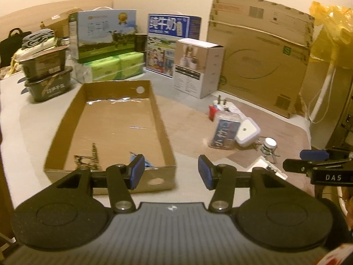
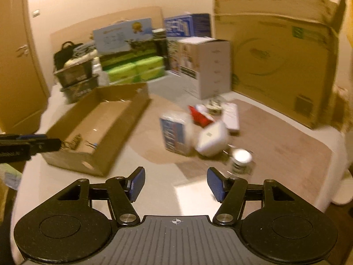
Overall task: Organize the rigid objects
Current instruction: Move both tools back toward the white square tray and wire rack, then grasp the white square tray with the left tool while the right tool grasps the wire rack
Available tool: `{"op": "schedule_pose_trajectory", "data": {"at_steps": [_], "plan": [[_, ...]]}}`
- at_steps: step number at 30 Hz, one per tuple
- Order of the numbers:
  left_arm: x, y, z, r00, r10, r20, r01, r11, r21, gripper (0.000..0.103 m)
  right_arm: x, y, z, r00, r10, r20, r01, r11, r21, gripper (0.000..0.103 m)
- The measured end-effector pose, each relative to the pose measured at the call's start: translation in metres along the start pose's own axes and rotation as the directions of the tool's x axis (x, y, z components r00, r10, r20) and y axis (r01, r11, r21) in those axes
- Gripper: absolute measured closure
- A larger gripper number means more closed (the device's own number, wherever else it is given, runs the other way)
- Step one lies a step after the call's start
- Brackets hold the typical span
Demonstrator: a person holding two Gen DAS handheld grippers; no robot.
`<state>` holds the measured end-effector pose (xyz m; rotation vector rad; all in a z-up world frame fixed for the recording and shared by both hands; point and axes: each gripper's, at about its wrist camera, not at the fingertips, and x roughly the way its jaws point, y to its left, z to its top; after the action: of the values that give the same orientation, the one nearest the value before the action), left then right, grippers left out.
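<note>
Both claws part-open and empty, left gripper (image 1: 171,172) by the cardboard tray (image 1: 164,132), right gripper (image 2: 175,184) facing loose items, probably to collect next.

Left gripper (image 1: 171,171): jaws apart, blue pads facing each other, nothing between them, pointing forward and down. Right gripper (image 2: 175,184): jaws apart a bit wider, empty too, same downward tilt, view blurred. Each one shows at the edge of the other's view, so they sit side by side.
</note>
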<state>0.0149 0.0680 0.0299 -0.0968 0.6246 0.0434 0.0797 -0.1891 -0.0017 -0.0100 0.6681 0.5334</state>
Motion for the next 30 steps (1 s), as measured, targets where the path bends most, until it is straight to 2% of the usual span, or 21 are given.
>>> {"op": "schedule_pose_trajectory", "data": {"at_steps": [5, 13, 14, 24, 30], "plan": [[0.008, -0.016, -0.002, 0.999, -0.032, -0.012, 0.032, 0.999, 0.020, 0.049, -0.004, -0.020, -0.014, 0.999, -0.037, -0.014, 0.037, 0.999, 0.027, 0.038], [0.018, -0.034, -0.005, 0.997, -0.072, -0.030, 0.073, 0.996, 0.044, 0.040, -0.002, -0.039, -0.019, 0.998, -0.048, -0.026, 0.050, 0.997, 0.059, 0.026], [0.020, -0.036, -0.006, 0.996, -0.079, -0.035, 0.080, 0.996, 0.046, 0.036, -0.002, -0.041, -0.020, 0.998, -0.051, -0.027, 0.052, 0.997, 0.060, 0.025], [0.039, -0.055, -0.014, 0.984, -0.165, -0.072, 0.172, 0.980, 0.097, 0.019, 0.003, -0.063, -0.023, 0.996, -0.082, -0.047, 0.086, 0.992, 0.087, 0.024], [0.055, -0.070, -0.018, 0.973, -0.209, -0.097, 0.222, 0.961, 0.162, 0.015, 0.008, -0.079, -0.023, 0.994, -0.091, -0.056, 0.096, 0.991, 0.092, 0.024]]}}
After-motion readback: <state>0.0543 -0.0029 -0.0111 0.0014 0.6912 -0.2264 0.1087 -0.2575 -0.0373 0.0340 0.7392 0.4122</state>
